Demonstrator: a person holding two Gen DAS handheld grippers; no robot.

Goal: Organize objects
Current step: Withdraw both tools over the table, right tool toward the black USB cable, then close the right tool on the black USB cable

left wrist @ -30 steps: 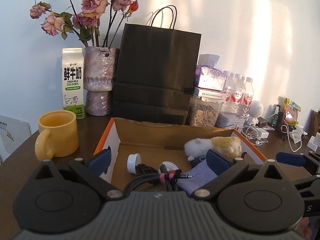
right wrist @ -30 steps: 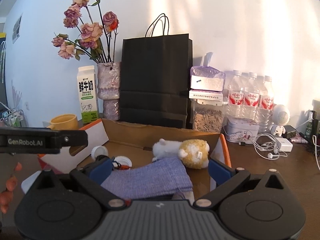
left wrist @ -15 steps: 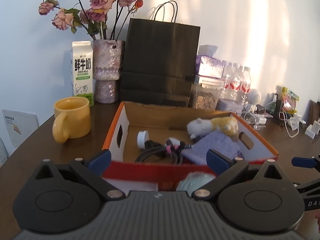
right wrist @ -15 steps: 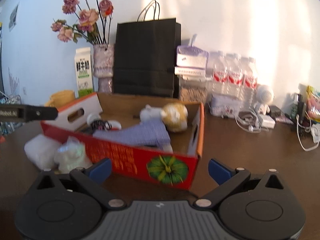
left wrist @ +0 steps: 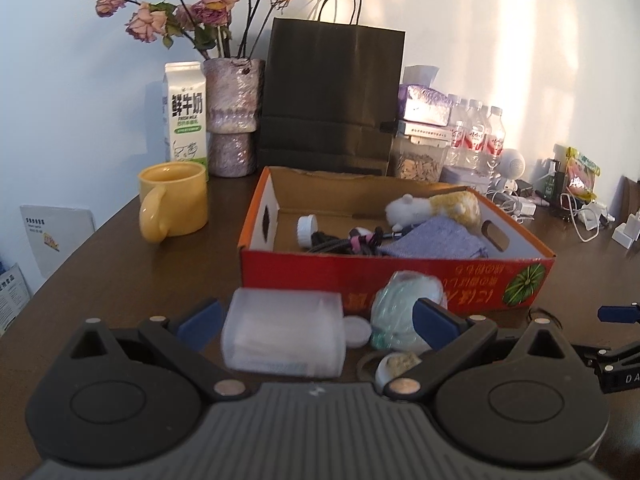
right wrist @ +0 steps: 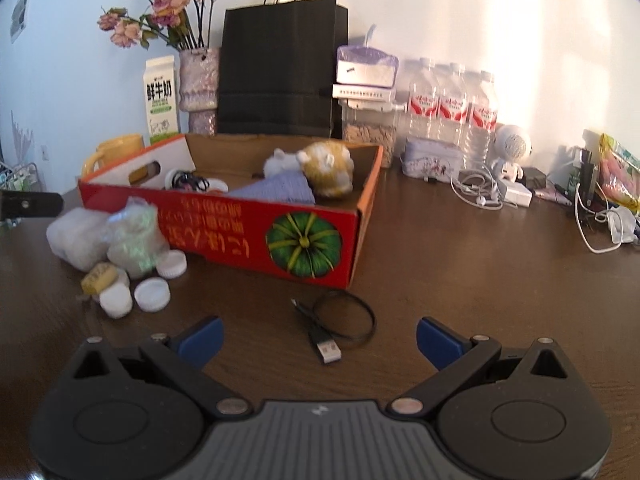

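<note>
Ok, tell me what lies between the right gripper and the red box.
In the right wrist view, a coiled black USB cable lies on the table between the open right gripper and the red box; otherwise bare wood.

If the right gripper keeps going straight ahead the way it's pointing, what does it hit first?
Most likely the black USB cable lying on the table between the open right gripper fingers; beyond it stands the red cardboard box. Depth is hard to judge.

A lived-in home is suggested: a dark wooden table (right wrist: 460,264) against a white wall is crowded with dried roses (left wrist: 208,4), a milk carton (left wrist: 186,112), water bottles (right wrist: 452,108) and chargers (right wrist: 516,194).
</note>
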